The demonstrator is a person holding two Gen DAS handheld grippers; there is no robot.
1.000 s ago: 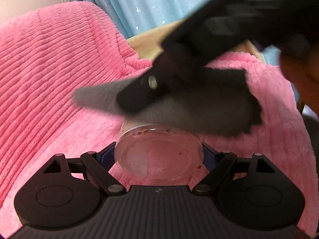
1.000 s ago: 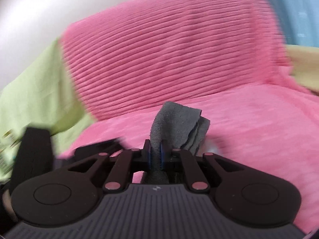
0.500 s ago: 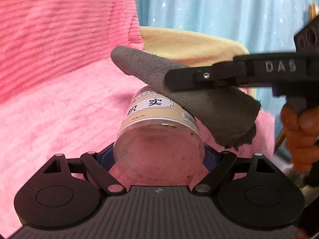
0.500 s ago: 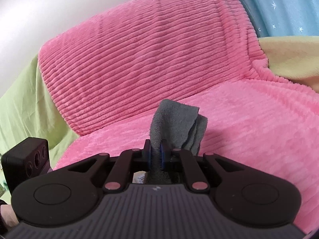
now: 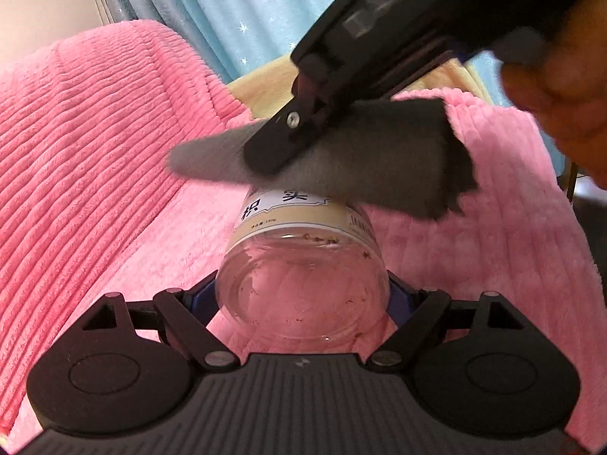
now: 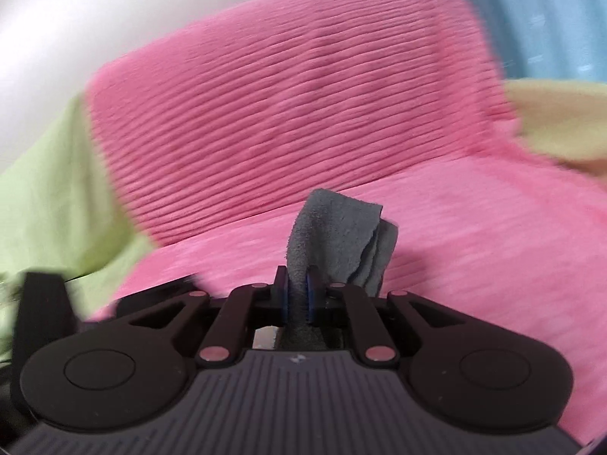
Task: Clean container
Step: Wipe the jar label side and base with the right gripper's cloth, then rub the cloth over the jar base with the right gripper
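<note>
- Since half a second ago the right gripper (image 5: pixel 265 159) has swung from lying level across the left wrist view to slanting down from the upper right, and its lettering, readable as "DAS" then, is now a blur.
- Half a second ago the folded grey microfibre cloth (image 5: pixel 364 159) draped over the far end of the jar; it is still there, now blurred, with its left tip sticking out past the black fingers.
- Left gripper (image 5: pixel 303 295): its blue-padded fingers are clamped on the two sides of the clear round plastic jar (image 5: pixel 303 288), near its base, which faces the camera.
- That jar lies on its side in the air above the pink ribbed plush blanket (image 5: pixel 95 159), pointing away from the camera; small brown crumbs cling inside its wall.
- A cream and white paper label (image 5: pixel 292 208) wraps the jar's far half. Two large dark Chinese characters show on it, the upper parts hidden by the cloth; the smaller print below and at the right edge is too fine to read.
- Right gripper in its own view (image 6: pixel 299 295): the fingers are closed tight on the grey cloth (image 6: pixel 337 242), which stands up in folds beyond the tips.
- A person's hand (image 5: pixel 561 110) holds the right gripper at the upper right edge of the left wrist view.
- Around: a pale blue curtain with small white stars (image 5: pixel 246 7) behind, a pale yellow fabric (image 6: pixel 561 121) beside the pink blanket, and a light green cloth (image 6: pixel 45 197) at the left of the right wrist view.
</note>
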